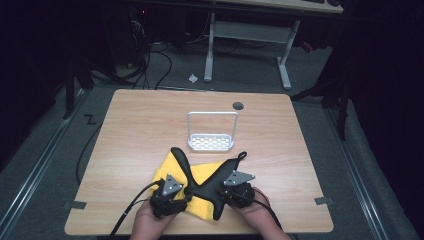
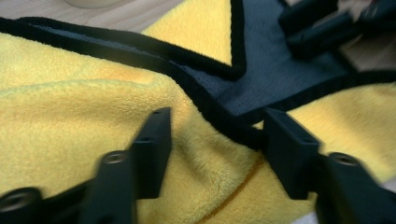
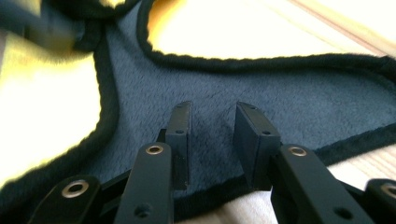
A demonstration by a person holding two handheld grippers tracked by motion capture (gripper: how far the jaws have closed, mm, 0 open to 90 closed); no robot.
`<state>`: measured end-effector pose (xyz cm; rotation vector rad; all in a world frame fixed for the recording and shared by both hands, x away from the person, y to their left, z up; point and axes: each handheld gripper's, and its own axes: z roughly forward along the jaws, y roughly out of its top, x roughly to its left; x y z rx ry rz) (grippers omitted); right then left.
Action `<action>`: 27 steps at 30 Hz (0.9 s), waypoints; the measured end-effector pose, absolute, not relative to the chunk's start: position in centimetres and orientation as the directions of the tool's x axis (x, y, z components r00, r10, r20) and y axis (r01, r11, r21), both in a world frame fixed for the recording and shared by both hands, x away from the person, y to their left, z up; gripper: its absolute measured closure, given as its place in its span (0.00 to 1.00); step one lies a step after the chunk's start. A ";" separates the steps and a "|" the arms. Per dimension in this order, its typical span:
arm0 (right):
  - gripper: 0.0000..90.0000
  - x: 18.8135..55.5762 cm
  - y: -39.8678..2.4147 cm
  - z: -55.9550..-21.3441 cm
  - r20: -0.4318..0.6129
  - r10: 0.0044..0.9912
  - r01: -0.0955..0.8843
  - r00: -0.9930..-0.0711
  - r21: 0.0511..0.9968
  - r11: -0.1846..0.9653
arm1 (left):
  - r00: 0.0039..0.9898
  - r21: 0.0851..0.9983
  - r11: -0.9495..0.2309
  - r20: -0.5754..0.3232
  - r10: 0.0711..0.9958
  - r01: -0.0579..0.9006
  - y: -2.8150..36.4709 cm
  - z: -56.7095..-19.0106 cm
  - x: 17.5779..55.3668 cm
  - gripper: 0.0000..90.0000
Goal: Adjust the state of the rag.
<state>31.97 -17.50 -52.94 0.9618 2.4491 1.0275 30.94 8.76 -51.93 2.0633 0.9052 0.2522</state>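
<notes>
Both hands' grippers, left gripper [image 1: 176, 195] and right gripper [image 1: 226, 190], released over yellow cloth [image 1: 200, 172]

Cloth [image 1: 200, 175]: yellow fleece on one face, dark blue-grey on the other, black binding along edges. Rack [image 1: 211, 142], far of cloth: white, base perforated with rows of holes. Table [image 1: 135, 125]: light wood grain. Grippers' jaws: black.
</notes>
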 end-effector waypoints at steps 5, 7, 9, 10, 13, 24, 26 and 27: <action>0.79 31.8 -17.6 -53.0 -0.027 0.682 0.461 -0.731 0.718 0.522 | 0.685 0.790 -0.321 -0.164 0.710 0.522 10.7 -51.1 31.1 0.91; 0.86 31.9 -17.6 -53.0 -0.034 0.682 0.460 -0.731 0.714 0.528 | 0.673 0.805 -0.282 -0.186 0.716 0.522 11.5 -50.6 31.2 0.92; 0.93 31.8 -17.8 -52.9 -0.037 0.687 0.467 -0.725 0.707 0.531 | 0.664 0.814 -0.263 -0.189 0.723 0.517 12.4 -50.1 31.5 0.92; 0.96 31.8 -18.0 -52.9 -0.034 0.687 0.466 -0.726 0.710 0.528 | 0.654 0.817 -0.249 -0.193 0.732 0.520 13.1 -50.0 31.6 0.92; 0.98 31.9 -18.3 -53.0 -0.030 0.682 0.464 -0.731 0.711 0.529 | 0.622 0.812 -0.202 -0.233 0.748 0.548 14.5 -50.2 32.3 0.92; 0.98 32.2 -22.1 -52.8 -0.052 0.739 0.502 -0.672 0.702 0.506 | 0.509 0.794 -0.089 -0.296 0.808 0.602 20.8 -50.8 32.5 0.92; 0.98 32.5 -22.8 -52.7 -0.058 0.757 0.516 -0.651 0.697 0.498 | 0.484 0.780 -0.067 -0.317 0.815 0.623 21.9 -51.2 32.4 0.92; 0.98 32.7 -23.4 -52.7 -0.069 0.769 0.523 -0.635 0.694 0.495 | 0.478 0.776 -0.060 -0.324 0.816 0.628 22.2 -51.3 32.3 0.92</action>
